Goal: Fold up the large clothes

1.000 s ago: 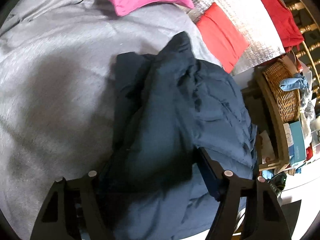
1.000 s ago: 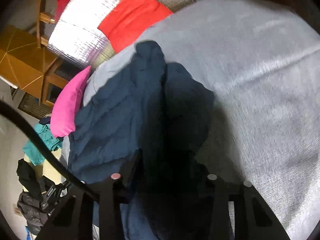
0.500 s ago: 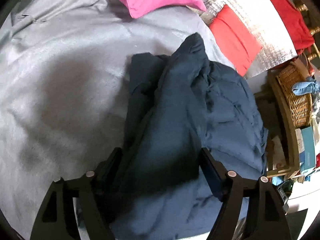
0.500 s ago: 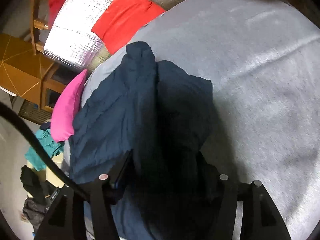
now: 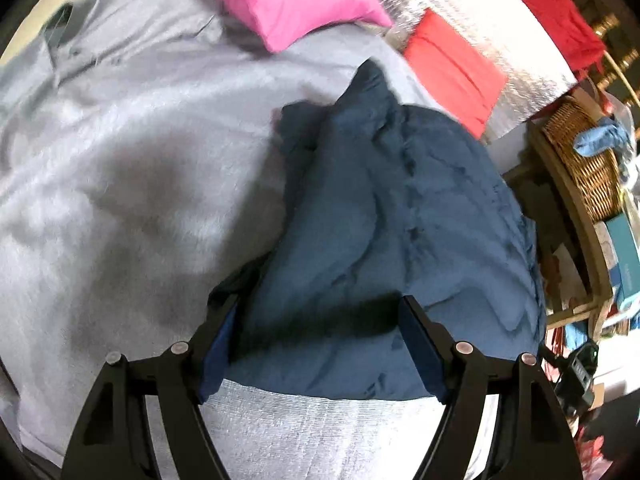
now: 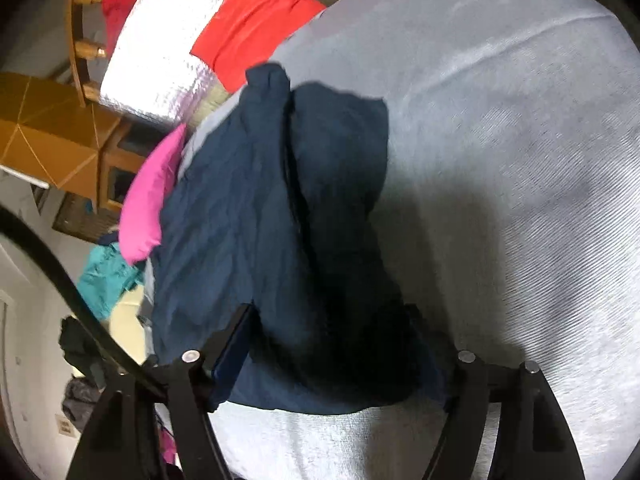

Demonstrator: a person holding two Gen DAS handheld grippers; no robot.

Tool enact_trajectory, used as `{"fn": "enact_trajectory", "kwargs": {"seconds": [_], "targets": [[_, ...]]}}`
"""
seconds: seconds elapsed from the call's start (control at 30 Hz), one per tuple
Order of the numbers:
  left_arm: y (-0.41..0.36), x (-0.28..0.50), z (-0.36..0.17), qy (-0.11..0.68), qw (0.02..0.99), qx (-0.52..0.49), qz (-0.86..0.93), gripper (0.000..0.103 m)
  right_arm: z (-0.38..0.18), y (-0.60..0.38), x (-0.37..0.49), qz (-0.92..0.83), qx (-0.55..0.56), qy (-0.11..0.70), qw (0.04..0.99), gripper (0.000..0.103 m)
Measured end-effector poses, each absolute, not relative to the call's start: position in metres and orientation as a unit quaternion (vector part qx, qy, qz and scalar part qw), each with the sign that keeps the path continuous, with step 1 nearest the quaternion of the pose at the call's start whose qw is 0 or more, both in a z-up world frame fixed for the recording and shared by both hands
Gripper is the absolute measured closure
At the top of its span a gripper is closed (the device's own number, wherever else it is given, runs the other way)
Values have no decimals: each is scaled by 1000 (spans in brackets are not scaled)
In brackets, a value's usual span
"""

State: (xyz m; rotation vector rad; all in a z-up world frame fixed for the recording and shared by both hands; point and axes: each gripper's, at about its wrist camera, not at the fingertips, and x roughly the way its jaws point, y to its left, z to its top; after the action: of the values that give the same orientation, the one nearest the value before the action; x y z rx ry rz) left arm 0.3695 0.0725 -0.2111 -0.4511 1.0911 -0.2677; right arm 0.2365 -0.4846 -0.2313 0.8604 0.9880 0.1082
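Navy garment (image 5: 384,216) lies folded in bundle on grey bed (image 5: 120,160), fold apparently finished. Left gripper (image 5: 320,332) spread, empty; right gripper (image 6: 332,344) opening, releasing cloth.

The black two-finger left gripper (image 5: 320,340) is held angled downward with its jaws spread wide and nothing pinched, while the jaws of the black two-finger right gripper (image 6: 332,340), likewise angled downward, are being opened.
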Motion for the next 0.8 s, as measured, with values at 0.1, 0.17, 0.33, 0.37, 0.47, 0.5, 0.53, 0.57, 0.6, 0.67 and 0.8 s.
{"fn": "enact_trajectory", "kwargs": {"seconds": [0.1,0.17,0.33,0.37,0.47,0.5,0.53,0.57,0.6,0.67,0.8], "targets": [[72,375,-218,513,818,-226,-126,25,-225,-473,241,43,371,456,808,36],[68,377,-216,503,823,-227,-135,31,-220,-467,244,35,362,450,816,43],[59,380,-209,490,831,-222,-141,43,-198,-454,242,31,327,415,848,57],[60,380,-205,483,832,-230,-144,43,-192,-452,241,34,322,403,856,57],[60,379,-199,466,843,-229,-142,43,-183,-446,242,39,306,387,869,57],[59,381,-200,468,845,-223,-134,43,-186,-445,245,36,302,393,868,57],[57,383,-205,476,844,-214,-124,43,-193,-444,249,31,301,409,861,54],[54,385,-211,485,841,-208,-119,42,-204,-445,254,22,305,433,848,52],[53,384,-214,491,839,-205,-116,41,-212,-446,257,19,315,447,837,49],[55,381,-215,496,834,-212,-113,40,-218,-451,258,24,338,453,825,46],[69,365,-203,483,838,-231,-106,40,-211,-462,247,29,357,451,817,35]]}}
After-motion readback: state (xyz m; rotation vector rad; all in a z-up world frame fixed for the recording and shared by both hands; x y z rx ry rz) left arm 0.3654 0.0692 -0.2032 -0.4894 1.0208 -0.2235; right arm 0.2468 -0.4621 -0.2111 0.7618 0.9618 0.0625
